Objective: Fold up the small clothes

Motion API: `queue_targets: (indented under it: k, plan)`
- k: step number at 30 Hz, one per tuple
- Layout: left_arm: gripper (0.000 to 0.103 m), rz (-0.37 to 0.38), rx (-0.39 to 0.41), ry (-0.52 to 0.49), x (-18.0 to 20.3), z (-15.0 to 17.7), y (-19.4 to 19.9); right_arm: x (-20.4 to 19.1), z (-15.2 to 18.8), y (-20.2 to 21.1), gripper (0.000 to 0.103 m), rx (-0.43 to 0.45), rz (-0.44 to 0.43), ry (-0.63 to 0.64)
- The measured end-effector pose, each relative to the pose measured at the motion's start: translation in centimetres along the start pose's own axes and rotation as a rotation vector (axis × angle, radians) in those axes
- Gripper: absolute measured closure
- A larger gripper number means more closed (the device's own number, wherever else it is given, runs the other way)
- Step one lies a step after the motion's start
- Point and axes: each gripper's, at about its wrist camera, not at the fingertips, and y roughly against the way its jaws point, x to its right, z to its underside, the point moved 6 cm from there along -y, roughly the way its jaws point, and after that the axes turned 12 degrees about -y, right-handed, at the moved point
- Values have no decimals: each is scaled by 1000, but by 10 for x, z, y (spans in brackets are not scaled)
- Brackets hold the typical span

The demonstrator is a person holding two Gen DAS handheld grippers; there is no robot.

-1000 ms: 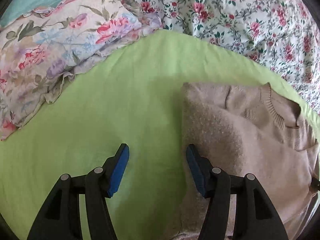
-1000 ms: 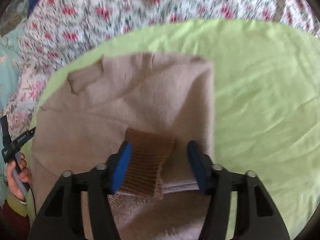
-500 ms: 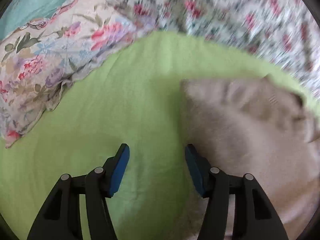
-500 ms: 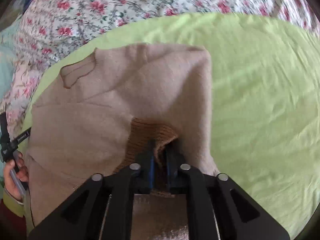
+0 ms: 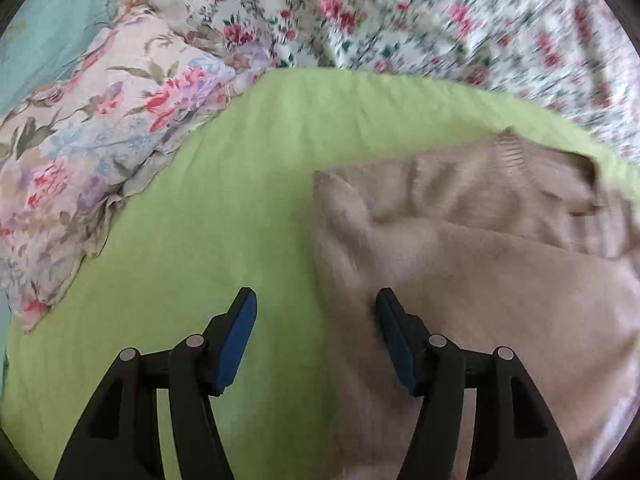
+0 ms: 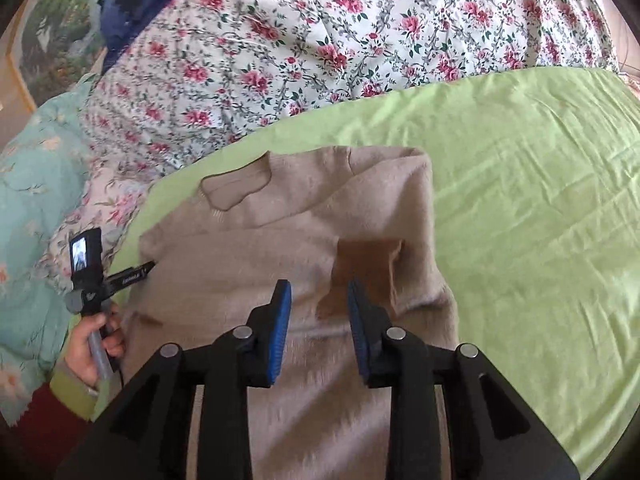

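Two views cut the beige sweater [image 5: 480,280] off at their lower edges, and motion blur smears its knit and the floral quilt [image 5: 440,20] in the left wrist view. On the left, the left gripper [image 5: 316,332] hovers with fingers wide apart over the green sheet [image 5: 200,220], its right finger above the sweater's edge. Further right, the right gripper [image 6: 318,320], clamped on the brown ribbed cuff [image 6: 360,264] half a second ago, now has its fingers apart above the sweater, the cuff lying free.
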Motion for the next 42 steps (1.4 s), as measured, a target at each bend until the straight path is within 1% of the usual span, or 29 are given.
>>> queue_targets:
  k: [2, 3, 4, 6, 8, 9, 12, 13, 15, 18, 21, 24, 26, 30, 32, 34, 36, 38, 42]
  plan:
    - [41, 59, 8, 14, 3, 13, 20, 9, 8, 13, 63, -10, 11, -2]
    - [41, 104, 11, 26, 5, 27, 34, 15, 16, 21, 57, -13, 19, 0]
    - [41, 134, 13, 33, 9, 36, 43, 19, 21, 26, 56, -18, 27, 2]
    - [41, 198, 14, 37, 15, 66, 68, 30, 34, 35, 56, -40, 34, 1]
    - [41, 234, 4, 34, 19, 95, 88, 40, 48, 44, 56, -59, 38, -11]
    - [41, 255, -7, 31, 22, 116, 101, 45, 56, 49, 56, -68, 39, -15]
    - [38, 283, -30, 26, 25, 163, 128, 54, 78, 66, 56, -81, 42, -19]
    - [38, 281, -35, 26, 24, 171, 133, 55, 85, 71, 56, -86, 38, -20]
    - [34, 290, -48, 41, 23, 202, 151, 58, 100, 80, 56, -100, 34, -11]
    - [32, 325, -55, 64, 24, 239, 172, 61, 120, 95, 55, -123, 21, 12]
    - [30, 380, -76, 72, 29, 272, 186, 67, 141, 109, 53, -150, -5, 20]
    - [28, 421, -74, 82, 38, 295, 196, 76, 162, 121, 51, -177, -16, 24]
    - [27, 457, -66, 67, 47, 303, 204, 83, 172, 128, 51, -190, -16, 21]
    - [29, 605, -54, 30, 75, 315, 219, 93, 191, 138, 51, -241, -51, 14]
    - [30, 622, -41, -9, 84, 318, 222, 92, 205, 137, 51, -287, -86, 27]
    - [31, 622, -31, -32, 88, 322, 224, 88, 214, 134, 51, -306, -133, 49]
    - [34, 650, -24, -18, 85, 321, 224, 84, 218, 130, 51, -316, -170, 45]
    - [38, 675, -22, -2, 81, 322, 223, 77, 220, 122, 50, -332, -233, 28]
    - [43, 725, -22, 29, 71, 317, 216, 74, 220, 111, 51, -337, -280, -10]
